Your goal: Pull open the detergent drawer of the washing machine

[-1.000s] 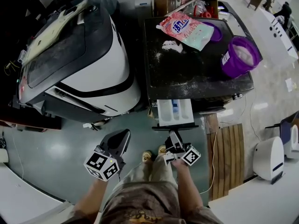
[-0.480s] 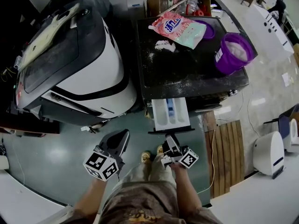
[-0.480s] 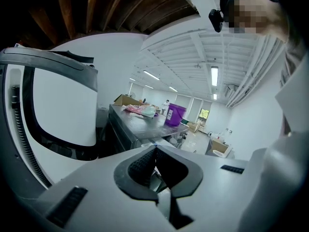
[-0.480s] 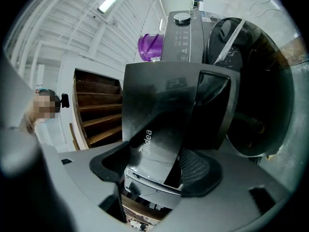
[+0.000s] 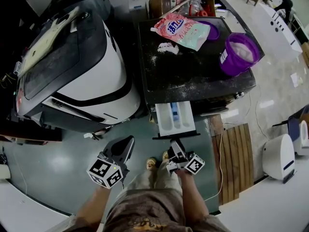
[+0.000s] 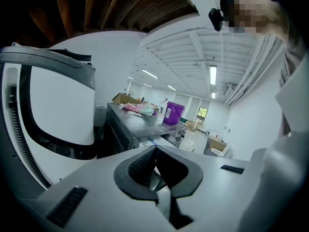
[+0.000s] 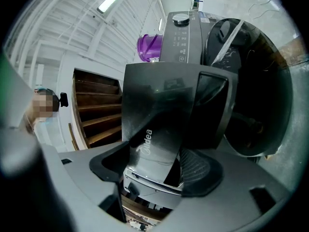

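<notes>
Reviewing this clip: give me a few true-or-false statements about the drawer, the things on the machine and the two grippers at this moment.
1. The detergent drawer stands pulled out of the washing machine. True.
2. The purple bucket stands on the floor. False: it stands on the machine's top.
3. The left gripper holds the detergent bag. False: its jaws are together and empty; the bag lies on the machine's top.
4. The drawer's front stands between the jaws of the right gripper. True.
</notes>
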Action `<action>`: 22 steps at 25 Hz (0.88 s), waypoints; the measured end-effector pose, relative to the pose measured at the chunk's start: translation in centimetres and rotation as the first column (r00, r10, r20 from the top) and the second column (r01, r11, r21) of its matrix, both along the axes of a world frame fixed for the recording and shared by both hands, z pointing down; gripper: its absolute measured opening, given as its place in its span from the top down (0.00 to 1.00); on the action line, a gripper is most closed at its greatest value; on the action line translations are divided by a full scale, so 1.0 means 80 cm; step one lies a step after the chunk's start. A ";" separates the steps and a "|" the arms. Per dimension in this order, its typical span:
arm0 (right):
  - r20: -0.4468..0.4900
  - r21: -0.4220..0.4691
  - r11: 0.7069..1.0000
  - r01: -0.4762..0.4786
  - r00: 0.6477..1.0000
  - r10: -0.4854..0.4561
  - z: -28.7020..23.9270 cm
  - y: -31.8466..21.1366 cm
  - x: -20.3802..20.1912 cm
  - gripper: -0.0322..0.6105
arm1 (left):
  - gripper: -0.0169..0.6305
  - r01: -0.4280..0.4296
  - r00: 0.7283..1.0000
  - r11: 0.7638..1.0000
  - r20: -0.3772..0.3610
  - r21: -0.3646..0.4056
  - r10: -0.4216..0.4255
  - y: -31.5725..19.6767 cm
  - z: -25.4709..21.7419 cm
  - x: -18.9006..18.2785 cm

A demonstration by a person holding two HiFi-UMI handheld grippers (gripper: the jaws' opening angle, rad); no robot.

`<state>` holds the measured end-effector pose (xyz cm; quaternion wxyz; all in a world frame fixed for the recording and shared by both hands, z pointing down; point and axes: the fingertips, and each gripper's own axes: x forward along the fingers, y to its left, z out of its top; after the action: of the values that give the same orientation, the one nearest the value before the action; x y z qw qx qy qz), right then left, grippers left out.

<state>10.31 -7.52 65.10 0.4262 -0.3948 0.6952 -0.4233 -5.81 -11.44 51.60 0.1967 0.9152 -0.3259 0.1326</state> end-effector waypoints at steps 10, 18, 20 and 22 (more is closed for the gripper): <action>-0.032 -0.060 0.998 -0.018 0.999 0.016 0.000 0.028 0.018 0.45 | 0.94 -0.019 1.000 1.000 0.000 -0.009 0.019 0.002 0.007 0.008; -0.145 -0.076 0.997 -0.035 0.989 0.024 -0.048 0.054 0.061 0.46 | 0.94 -0.059 0.997 0.998 -0.045 0.001 0.059 0.005 -0.018 0.034; -0.169 -0.055 0.998 -0.037 0.985 0.027 -0.072 0.055 0.068 0.46 | 0.94 -0.067 0.996 0.998 -0.056 0.008 0.067 0.005 -0.026 0.038; -0.201 -0.040 0.998 -0.040 0.979 0.031 -0.095 0.054 0.074 0.46 | 0.94 -0.069 0.995 0.998 -0.069 0.012 0.070 0.004 -0.035 0.040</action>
<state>16.21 -3.22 57.52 0.3528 -0.4569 0.7181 -0.3888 -2.64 -11.09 48.80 0.1987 0.9309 -0.2876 0.1061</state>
